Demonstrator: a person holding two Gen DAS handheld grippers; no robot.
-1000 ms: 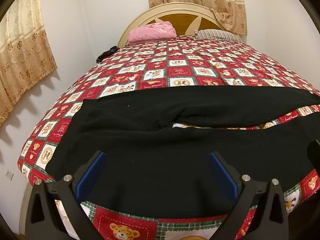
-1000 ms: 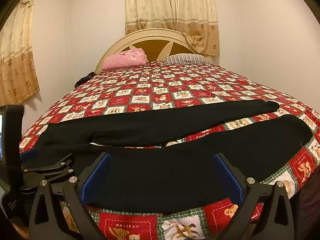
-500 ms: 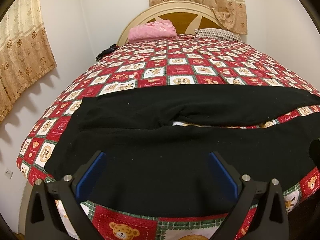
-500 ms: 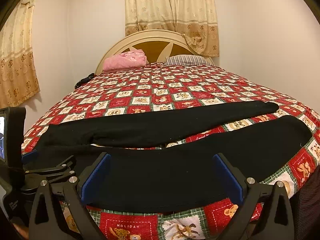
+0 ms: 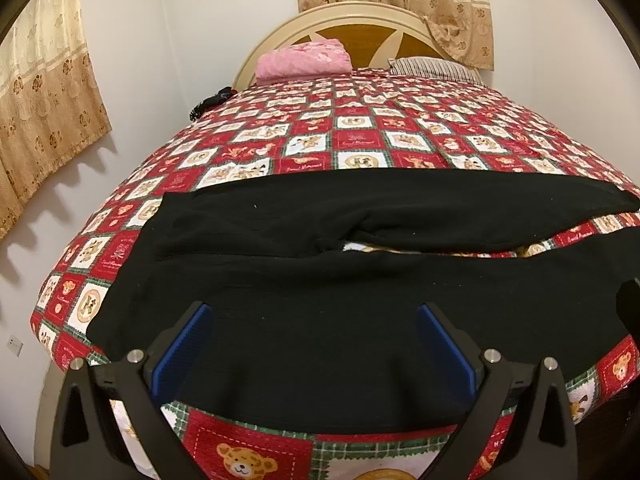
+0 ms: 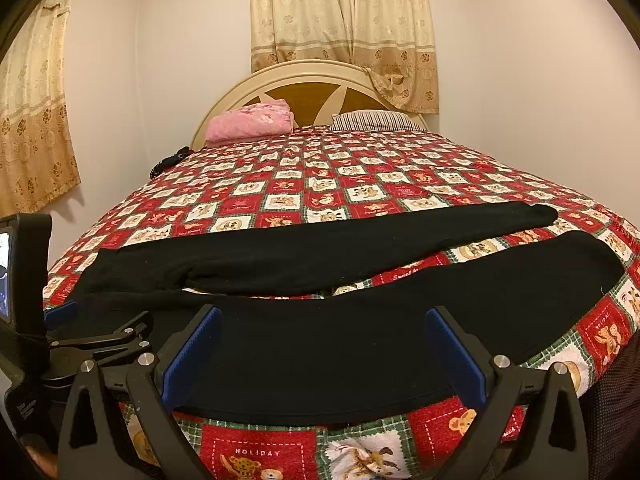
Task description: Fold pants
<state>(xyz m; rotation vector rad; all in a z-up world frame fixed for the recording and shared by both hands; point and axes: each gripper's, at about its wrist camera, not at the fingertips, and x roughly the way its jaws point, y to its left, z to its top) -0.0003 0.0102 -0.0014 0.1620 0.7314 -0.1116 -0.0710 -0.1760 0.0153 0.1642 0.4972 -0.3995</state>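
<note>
Both cameras sit a little lower and closer to the bed than a second ago, while the black fabric pants point(image 5: 320, 320) lie just as they did. Nearest, the left gripper point(image 5: 314, 344) hovers over the waist end of the pants at the near edge of the bed, its blue-padded jaws spread wide apart with nothing between them. The right gripper point(image 6: 324, 348) hangs over the near leg further right, its jaws likewise wide apart and empty; in its view the left gripper's black body and a small lit screen show at the far left.

The pants are spread flat across the red-and-white patchwork quilt with teddy-bear squares point(image 6: 320, 192), waist to the left, both legs running right. The legs split into a narrow V, a strip of quilt showing between them; the far leg ends short of the right edge of the bed, the near leg reaches almost to it.

Farther back, a small dark object point(image 6: 168, 162) lies at the left edge of the quilt. At the head of the bed, a folded pink blanket point(image 6: 250, 122) sits left of a striped pillow point(image 6: 374, 120), both against the cream-and-wood arched headboard point(image 6: 316, 92). Beige patterned curtains point(image 6: 340, 20) hang behind.
</note>
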